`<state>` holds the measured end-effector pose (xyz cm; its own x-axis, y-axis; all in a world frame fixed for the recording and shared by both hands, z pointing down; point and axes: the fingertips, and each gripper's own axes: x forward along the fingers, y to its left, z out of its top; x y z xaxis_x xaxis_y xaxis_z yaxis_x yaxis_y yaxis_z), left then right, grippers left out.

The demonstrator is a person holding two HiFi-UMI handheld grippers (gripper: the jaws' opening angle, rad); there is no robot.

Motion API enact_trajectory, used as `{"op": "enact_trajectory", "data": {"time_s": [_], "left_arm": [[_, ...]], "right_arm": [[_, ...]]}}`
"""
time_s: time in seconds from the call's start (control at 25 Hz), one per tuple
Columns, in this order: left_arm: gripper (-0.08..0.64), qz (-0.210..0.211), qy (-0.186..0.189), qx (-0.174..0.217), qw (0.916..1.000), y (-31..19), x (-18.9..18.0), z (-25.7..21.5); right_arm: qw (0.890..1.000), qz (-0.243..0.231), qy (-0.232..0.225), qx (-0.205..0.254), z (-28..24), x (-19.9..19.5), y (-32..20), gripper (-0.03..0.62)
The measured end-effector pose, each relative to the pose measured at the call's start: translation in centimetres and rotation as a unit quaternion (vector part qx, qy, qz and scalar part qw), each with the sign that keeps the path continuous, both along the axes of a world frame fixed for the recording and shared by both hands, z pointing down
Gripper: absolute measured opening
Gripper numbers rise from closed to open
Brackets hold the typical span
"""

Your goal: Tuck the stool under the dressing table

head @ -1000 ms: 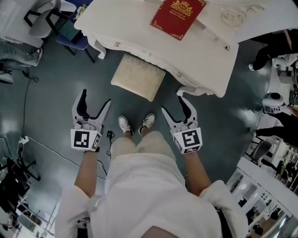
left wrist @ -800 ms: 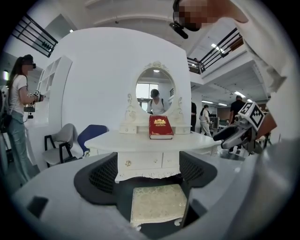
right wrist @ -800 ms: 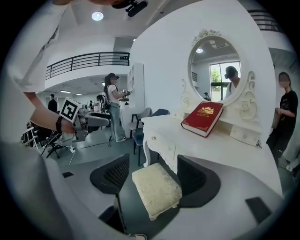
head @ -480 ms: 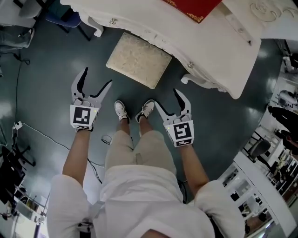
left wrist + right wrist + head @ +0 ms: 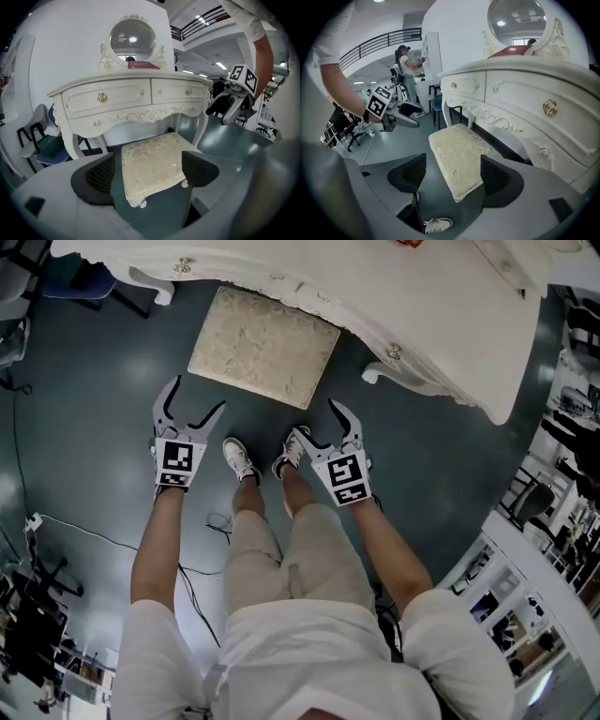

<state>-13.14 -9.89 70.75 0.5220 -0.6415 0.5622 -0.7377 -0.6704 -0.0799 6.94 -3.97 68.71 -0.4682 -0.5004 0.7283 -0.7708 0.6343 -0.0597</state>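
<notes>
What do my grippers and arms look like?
Left gripper and right gripper: pale grey bodies, curved black-lined jaws with ribbed dark pads, a cube of black-and-white square markers each. White short sleeves. Both have just been opening, nothing between the jaws.

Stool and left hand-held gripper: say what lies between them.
Only bare floor, in the head view; the left hand-held gripper, jaws just opened wider and empty, is short of the stool.

A square stool [image 5: 264, 346] with a cream, patterned cushion and short white feet stands upright in front of a white carved dressing table [image 5: 441, 324] with gold drawer knobs and an oval mirror. Only the stool's far edge reaches the table's front; the rest juts out.
</notes>
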Motion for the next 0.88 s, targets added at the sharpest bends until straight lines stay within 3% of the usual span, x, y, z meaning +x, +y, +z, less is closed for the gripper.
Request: {"op": "enact_trajectory", "data": {"time_s": [0.16, 0.36, 0.56, 0.72, 0.88], "left_arm": [[0.453, 0.000, -0.017, -0.030, 0.9994, -0.3, -0.5, 6.1], [0.463, 0.017, -0.045, -0.074, 0.9961, -0.1, -1.2, 12.4], [0.465, 0.073, -0.107, -0.058, 0.9899, -1.1, -1.8, 15.4], [0.465, 0.079, -0.113, -0.058, 0.9888, -2.0, -2.6, 16.6], [0.465, 0.069, -0.118, -0.071, 0.9881, -2.8, -2.4, 17.7]], "right_arm": [[1.000, 0.004, 0.020, -0.018, 6.0, 0.4, -0.5, 0.351], [0.997, 0.046, 0.041, -0.052, 11.8, 1.7, 0.3, 0.351], [0.995, 0.044, 0.065, -0.058, 15.3, 1.1, 0.5, 0.351], [0.994, 0.057, 0.084, -0.044, 16.2, 1.1, 0.0, 0.331], [0.990, 0.077, 0.101, -0.059, 18.0, 2.7, 0.3, 0.331]]}}
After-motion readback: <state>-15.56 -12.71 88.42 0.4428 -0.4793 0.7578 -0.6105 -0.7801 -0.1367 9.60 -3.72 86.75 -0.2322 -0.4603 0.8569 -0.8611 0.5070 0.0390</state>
